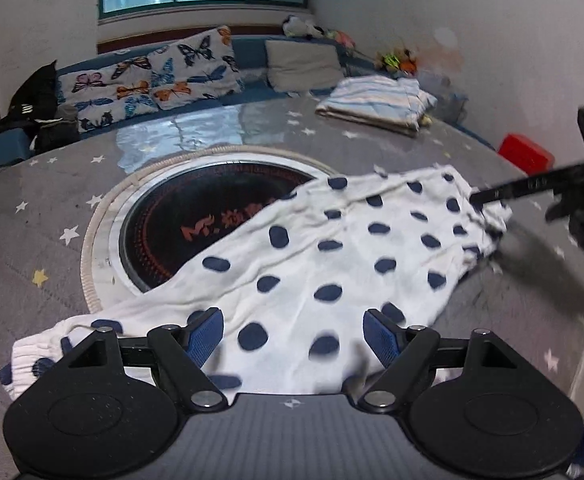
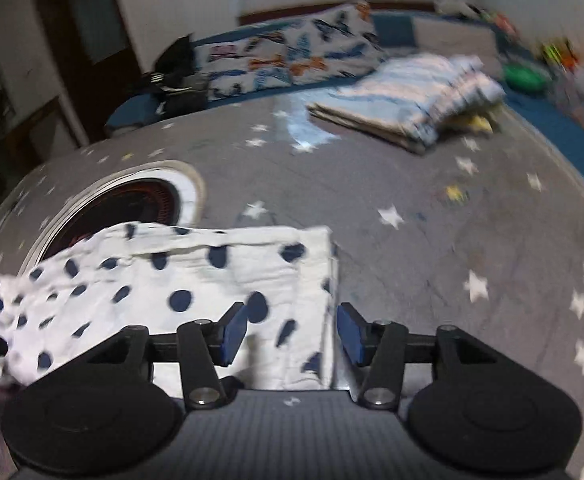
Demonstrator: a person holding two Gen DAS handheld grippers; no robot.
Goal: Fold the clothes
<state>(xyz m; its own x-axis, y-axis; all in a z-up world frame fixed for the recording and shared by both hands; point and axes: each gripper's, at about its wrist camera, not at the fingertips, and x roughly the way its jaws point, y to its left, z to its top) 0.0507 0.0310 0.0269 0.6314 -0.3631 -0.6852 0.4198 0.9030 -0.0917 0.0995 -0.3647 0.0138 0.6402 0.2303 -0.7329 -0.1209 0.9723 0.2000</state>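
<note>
- Left wrist view: the left hand-held gripper (image 1: 293, 338) has its blue-padded fingers spread wide with nothing between them, poised over the near edge of the polka-dot garment (image 1: 332, 264)
- The garment, white with navy dots, lies spread flat on the desk (image 1: 43, 248), which wears a grey cover printed with stars; its elastic waistband (image 1: 31, 354) sits at the lower left, and its far end reaches to the upper right
- Part of the garment drapes over the round black cooktop (image 1: 195, 224) set into the middle of the desk, hiding its lower right portion
- The right hand-held gripper (image 1: 488, 196) appears at the right edge, blurred, one dark finger touching the garment's far end; from here I cannot tell how wide it stands
- Farther back, a stack of folded clothes (image 1: 376, 106) rests on the desk, well apart from the garment, with a butterfly-print cushion (image 1: 151, 76) and a grey cushion (image 1: 304, 64) on the bench beyond, and a red box (image 1: 526, 156) near the right rim
- Right wrist view: this hand-held gripper (image 2: 292, 334) is open wide and empty, its fingers straddling the garment's (image 2: 195, 280) straight right-hand edge, one pad over cloth and the other over bare desk (image 2: 452, 240)
- The picture is motion-blurred; the cooktop (image 2: 131, 204) shows at the left, partly covered, and the folded stack (image 2: 412, 100) lies beyond
</note>
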